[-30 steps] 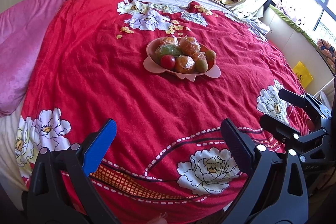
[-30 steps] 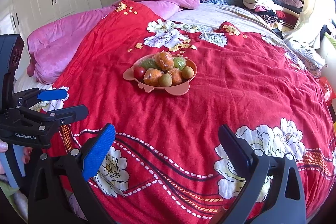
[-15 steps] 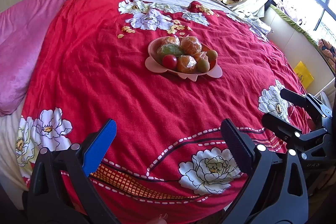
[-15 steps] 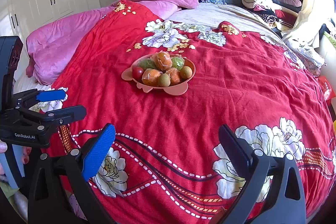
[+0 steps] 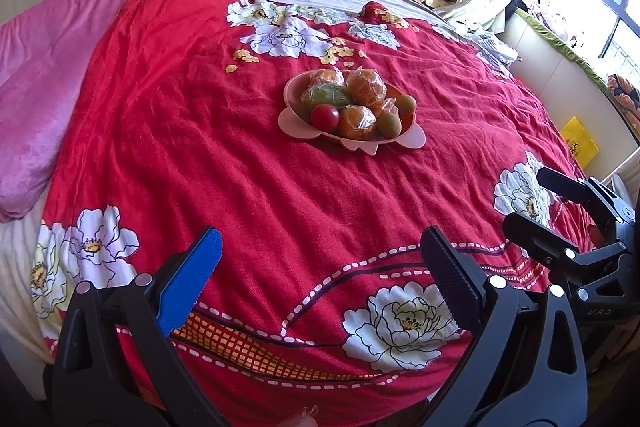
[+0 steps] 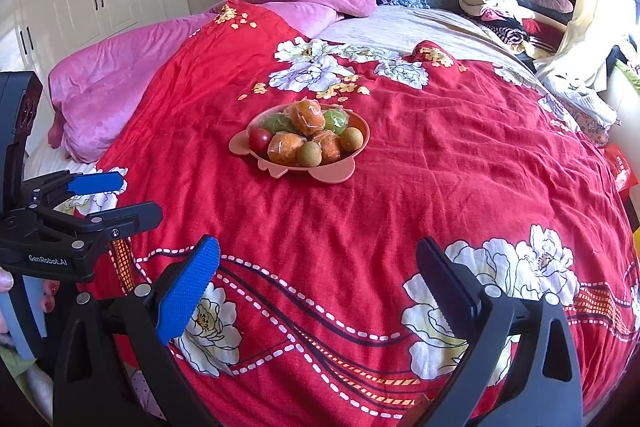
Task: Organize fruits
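- I see the pink fruit bowl (image 5: 352,143) sitting on the red floral bedspread (image 5: 200,155), out in the middle of the bed, and well ahead of both tools.
- Piled in it: plastic-wrapped oranges (image 6: 307,115), a wrapped green fruit (image 5: 326,95), a red tomato-like fruit (image 6: 260,140) at the near-left edge, and brown kiwis (image 6: 309,153) at the near-right edge.
- All the fruit I can see lies gathered in the bowl; none lies loose on the cover. That would fit fruit already collected, or a pile waiting to be sorted out; I cannot tell which.
- My left gripper (image 5: 320,279) has its jaws spread wide, holding nothing.
- My right gripper (image 6: 318,281) is likewise wide and empty.
- From the left gripper the bowl lies ahead and slightly right; from the right gripper, ahead and slightly left. It sits roughly between them, neither clearly nearer.
- The bowl's long axis runs across my view, left to right.
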A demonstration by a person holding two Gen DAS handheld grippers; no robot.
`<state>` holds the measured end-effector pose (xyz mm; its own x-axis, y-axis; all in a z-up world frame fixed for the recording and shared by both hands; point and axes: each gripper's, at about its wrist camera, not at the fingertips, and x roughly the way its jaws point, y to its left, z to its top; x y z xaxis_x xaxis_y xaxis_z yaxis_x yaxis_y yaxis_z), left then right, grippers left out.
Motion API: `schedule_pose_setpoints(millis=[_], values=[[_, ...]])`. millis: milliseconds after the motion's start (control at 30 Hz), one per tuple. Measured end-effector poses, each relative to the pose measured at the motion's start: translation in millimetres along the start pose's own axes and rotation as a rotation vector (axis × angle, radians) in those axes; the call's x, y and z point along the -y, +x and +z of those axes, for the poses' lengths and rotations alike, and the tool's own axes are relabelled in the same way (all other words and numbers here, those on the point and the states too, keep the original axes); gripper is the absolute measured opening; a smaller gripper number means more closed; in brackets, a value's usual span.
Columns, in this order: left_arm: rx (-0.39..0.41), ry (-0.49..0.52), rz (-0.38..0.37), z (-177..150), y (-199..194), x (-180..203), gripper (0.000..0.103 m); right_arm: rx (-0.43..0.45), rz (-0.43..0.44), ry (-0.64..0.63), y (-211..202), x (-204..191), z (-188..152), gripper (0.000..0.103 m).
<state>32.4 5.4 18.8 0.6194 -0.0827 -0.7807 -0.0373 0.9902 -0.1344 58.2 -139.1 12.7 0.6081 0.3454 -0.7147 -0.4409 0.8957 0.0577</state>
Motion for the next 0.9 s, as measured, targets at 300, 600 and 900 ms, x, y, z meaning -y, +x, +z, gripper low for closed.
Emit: schedule_pose_setpoints(millis=[300,600,900], values=[[0.0,-0.001,0.003,-0.4,-0.8,0.2,0.093,0.0,0.001,0.0,-0.5,-0.2,0.1,0.098],[0.0,0.004,0.01,0.7,-0.9,-0.4,0.093,0.0,0.0,0.0,-0.9,-0.6,0.0,0.098],[0.0,0.004,0.013,0.3,-1.6,-0.4,0.093,-0.001,-0.001,0.001,-2.0,-0.1,0.4,0.098]])
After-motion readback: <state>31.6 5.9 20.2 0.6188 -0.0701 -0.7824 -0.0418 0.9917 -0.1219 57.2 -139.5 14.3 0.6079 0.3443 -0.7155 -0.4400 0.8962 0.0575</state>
